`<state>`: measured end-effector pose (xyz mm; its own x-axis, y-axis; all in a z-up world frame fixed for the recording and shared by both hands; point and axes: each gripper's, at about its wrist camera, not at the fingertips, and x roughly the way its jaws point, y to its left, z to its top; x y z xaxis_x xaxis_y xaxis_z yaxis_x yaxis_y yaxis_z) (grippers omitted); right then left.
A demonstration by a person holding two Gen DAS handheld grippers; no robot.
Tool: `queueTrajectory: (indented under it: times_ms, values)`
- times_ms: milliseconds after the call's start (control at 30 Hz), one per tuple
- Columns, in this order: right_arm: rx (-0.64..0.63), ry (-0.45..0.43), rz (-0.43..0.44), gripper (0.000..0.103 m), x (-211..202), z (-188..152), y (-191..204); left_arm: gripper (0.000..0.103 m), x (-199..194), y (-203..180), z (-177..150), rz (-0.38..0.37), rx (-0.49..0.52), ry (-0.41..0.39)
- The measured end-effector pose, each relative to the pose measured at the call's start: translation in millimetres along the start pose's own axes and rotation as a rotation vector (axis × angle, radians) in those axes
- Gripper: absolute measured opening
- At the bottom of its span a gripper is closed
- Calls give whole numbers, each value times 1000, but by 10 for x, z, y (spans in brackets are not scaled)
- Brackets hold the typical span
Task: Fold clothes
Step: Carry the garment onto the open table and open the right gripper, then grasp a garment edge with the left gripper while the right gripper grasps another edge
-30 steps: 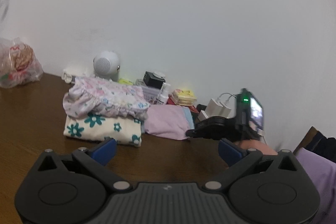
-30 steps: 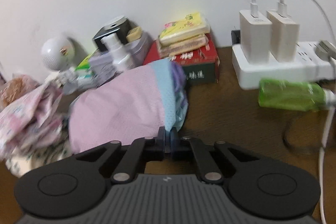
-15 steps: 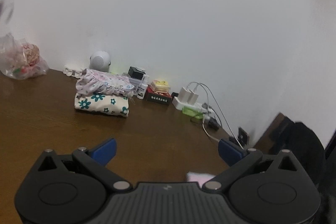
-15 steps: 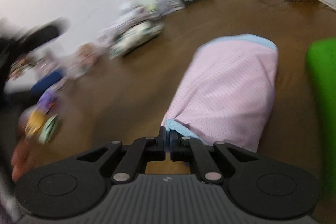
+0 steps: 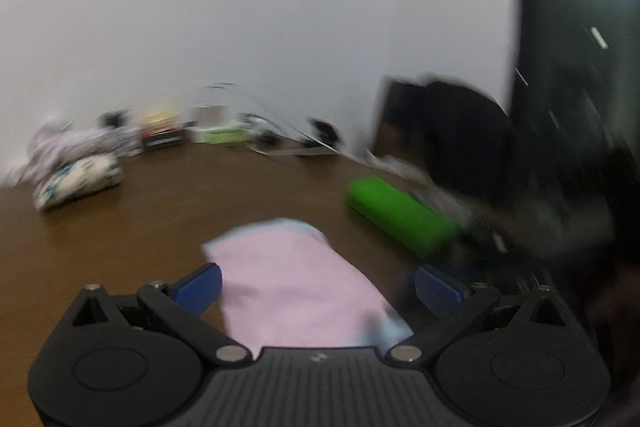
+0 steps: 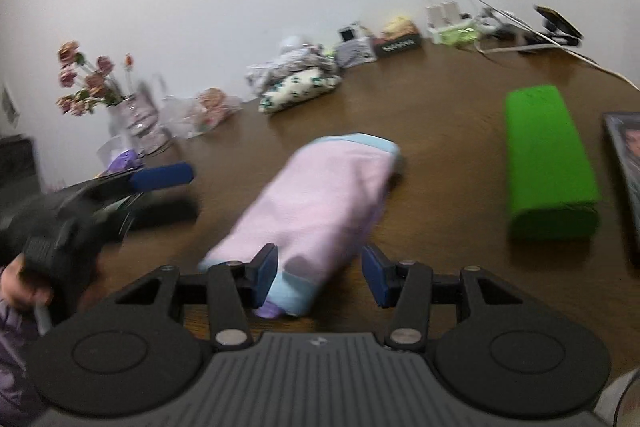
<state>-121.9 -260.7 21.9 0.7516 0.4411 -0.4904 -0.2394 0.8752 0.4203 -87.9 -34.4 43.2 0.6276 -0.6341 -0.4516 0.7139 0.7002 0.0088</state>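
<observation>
Soft, even indoor light; heavy motion blur in the left view, milder right, fisheye-curved dark corners.

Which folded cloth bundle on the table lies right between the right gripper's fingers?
The pink bundle with light blue trim; the green one lies off to the side, the floral ones by the wall.

Counted on the brown table [image 6: 460, 115]: one pink garment [image 6: 320, 203] at near centre; one green roll [image 6: 544, 163] at right; two folded garments stacked [image 6: 296, 83] at far centre; one flower vase [image 6: 132, 115] far left.
</observation>
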Motion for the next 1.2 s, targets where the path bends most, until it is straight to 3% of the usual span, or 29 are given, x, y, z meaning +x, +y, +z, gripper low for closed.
queueTrajectory:
  times_ms: [167, 267, 300, 333, 400, 500, 533, 700, 767, 833, 900, 1033, 1100, 1200]
  values:
    - [17, -32, -23, 48, -4, -2, -146, 103, 163, -386, -182, -37, 316, 79]
    - [-27, -55, -45, 48, -86, -18, -135, 96, 285, -360, -180, -7, 320, 101]
    - [-39, -56, -46, 48, -88, -21, -133, 79, 323, -341, -177, 0, 310, 107]
    - [-44, -56, -42, 48, -94, -22, -137, 69, 340, -296, -170, -12, 281, 105]
    - [-56, -51, -39, 48, -86, -35, -130, 32, 351, -179, -153, -18, 208, 90]
    - [-92, -39, -35, 48, -67, -60, -101, 10, 312, 61, -123, 17, 49, 41]
    - [-104, -30, -37, 48, -38, -68, -88, 8, 278, 159, -118, 41, -23, 17]
    - [-131, -8, -56, 48, 153, -16, -28, 6, -50, 663, -252, 120, -443, -121]
    - [-151, 8, -71, 47, 235, 5, 5, 10, -141, 633, -281, 119, -433, -122]
    - [-171, 23, -85, 45, 317, 25, 37, 29, -203, 487, -271, 106, -331, -121]
    - [-151, 39, -65, 39, 385, 52, 37, 63, -191, 303, -255, 88, -218, -120]
    - [-68, 37, 11, 9, 462, 156, 12, 72, -152, 20, -301, 22, -75, -134]
    - [-30, 43, 54, 4, 488, 249, 3, 77, -158, -21, -350, 14, -67, -139]
    - [47, 8, 150, 4, 465, 476, 39, 78, -166, -35, -425, 40, -81, -144]
